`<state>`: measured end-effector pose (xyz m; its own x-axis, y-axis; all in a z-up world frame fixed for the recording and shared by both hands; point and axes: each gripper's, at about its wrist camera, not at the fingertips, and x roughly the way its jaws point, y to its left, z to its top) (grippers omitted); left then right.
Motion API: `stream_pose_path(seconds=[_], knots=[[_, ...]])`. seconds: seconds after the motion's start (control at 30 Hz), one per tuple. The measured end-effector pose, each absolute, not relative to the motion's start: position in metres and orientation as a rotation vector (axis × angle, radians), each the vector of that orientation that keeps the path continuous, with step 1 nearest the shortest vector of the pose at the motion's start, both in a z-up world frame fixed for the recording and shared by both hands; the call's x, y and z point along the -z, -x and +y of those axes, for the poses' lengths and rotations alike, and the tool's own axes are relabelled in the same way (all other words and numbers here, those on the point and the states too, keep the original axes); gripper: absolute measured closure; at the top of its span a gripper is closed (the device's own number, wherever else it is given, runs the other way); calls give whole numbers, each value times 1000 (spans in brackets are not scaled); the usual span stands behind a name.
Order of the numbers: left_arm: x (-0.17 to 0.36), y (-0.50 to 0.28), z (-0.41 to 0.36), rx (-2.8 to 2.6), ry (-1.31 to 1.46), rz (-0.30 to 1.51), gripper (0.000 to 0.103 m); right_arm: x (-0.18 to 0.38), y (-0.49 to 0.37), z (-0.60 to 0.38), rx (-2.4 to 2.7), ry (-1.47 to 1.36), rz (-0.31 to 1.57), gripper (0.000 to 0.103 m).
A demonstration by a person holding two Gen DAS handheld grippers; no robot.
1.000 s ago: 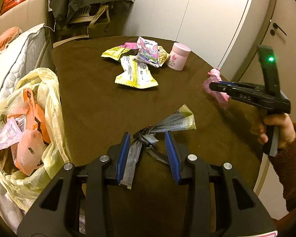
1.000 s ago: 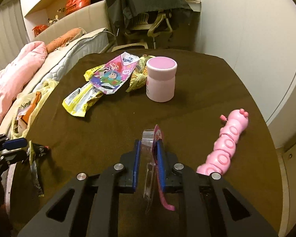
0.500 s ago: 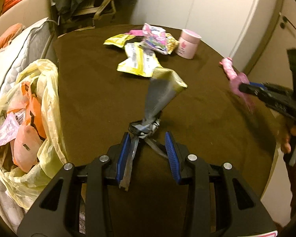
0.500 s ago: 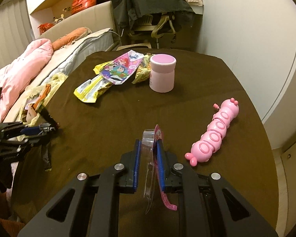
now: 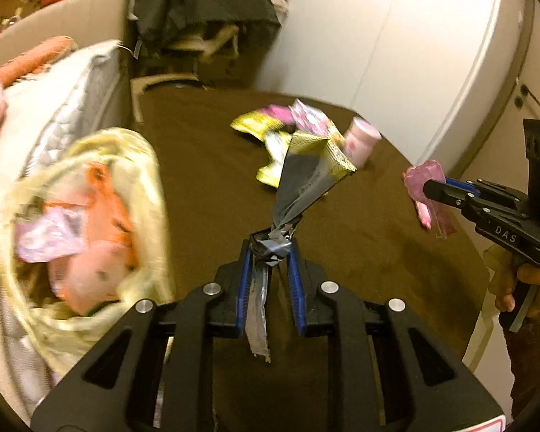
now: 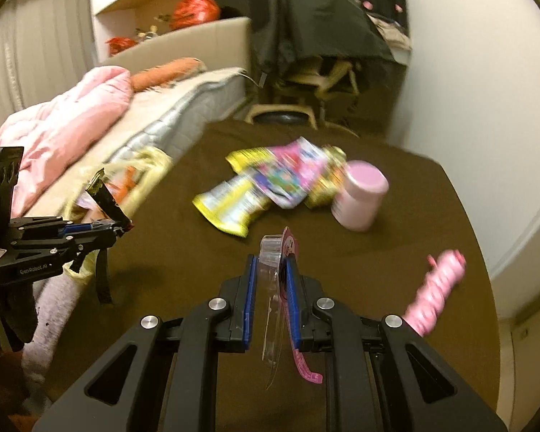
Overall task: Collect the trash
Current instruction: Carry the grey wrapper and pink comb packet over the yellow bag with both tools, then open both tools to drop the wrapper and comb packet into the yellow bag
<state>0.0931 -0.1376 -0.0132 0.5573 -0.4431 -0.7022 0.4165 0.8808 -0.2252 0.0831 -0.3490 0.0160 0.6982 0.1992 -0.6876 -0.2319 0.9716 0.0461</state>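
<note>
My left gripper [image 5: 271, 253] is off the brown table [image 5: 205, 187], its jaws closing on the crumpled waist of a silver and yellow wrapper [image 5: 307, 176] that stands up from the pads. From the right wrist view, the left gripper [image 6: 123, 226] hangs beside the yellow trash bag [image 6: 151, 160]. My right gripper [image 6: 271, 270] is shut on a clear and pink blister pack [image 6: 286, 248], held above the table. That pack [image 5: 423, 180] also shows at the right gripper [image 5: 432, 188] in the left wrist view. The trash bag [image 5: 145, 165] gapes at the left, with orange and pink waste inside.
Several yellow and pink snack wrappers [image 6: 255, 190] lie in a heap at the far middle of the table, next to a pink jar [image 6: 360, 198]. A pink caterpillar toy [image 6: 437, 288] lies near the right edge. A bed [image 6: 90, 126] runs along the left side.
My left gripper has narrowed onto the silver wrapper and lifted it off the table, swinging toward the bag. The right gripper has risen with the blister pack still in it.
</note>
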Motion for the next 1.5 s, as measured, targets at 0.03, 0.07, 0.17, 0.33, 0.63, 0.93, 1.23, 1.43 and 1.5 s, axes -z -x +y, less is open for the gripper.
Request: stream_pose_path(seconds=[0.03, 0.07, 0.17, 0.33, 0.63, 0.93, 1.23, 1.43, 1.5], knots=[[9, -93, -129, 488, 42, 828, 84, -20, -86, -342, -253, 49, 752, 88], [5, -93, -119, 467, 52, 818, 84, -24, -89, -333, -270, 51, 743, 88], [-3, -96, -91, 414, 89, 804, 84, -35, -102, -304, -329, 54, 719, 88], [-10, -107, -38, 308, 133, 790, 84, -39, -126, -260, -397, 49, 722, 88], [-5, -126, 47, 216, 232, 803, 84, -21, -177, -183, -505, 26, 803, 88], [10, -135, 72, 222, 258, 825, 84, 2, -203, -132, -534, 81, 841, 88], [40, -163, 79, 277, 284, 896, 84, 25, -223, -119, -578, 72, 884, 88], [68, -189, 62, 294, 250, 973, 84, 61, -249, -106, -603, 56, 977, 88], [76, -196, 60, 288, 237, 993, 84, 72, -259, -103, -611, 29, 1013, 88]])
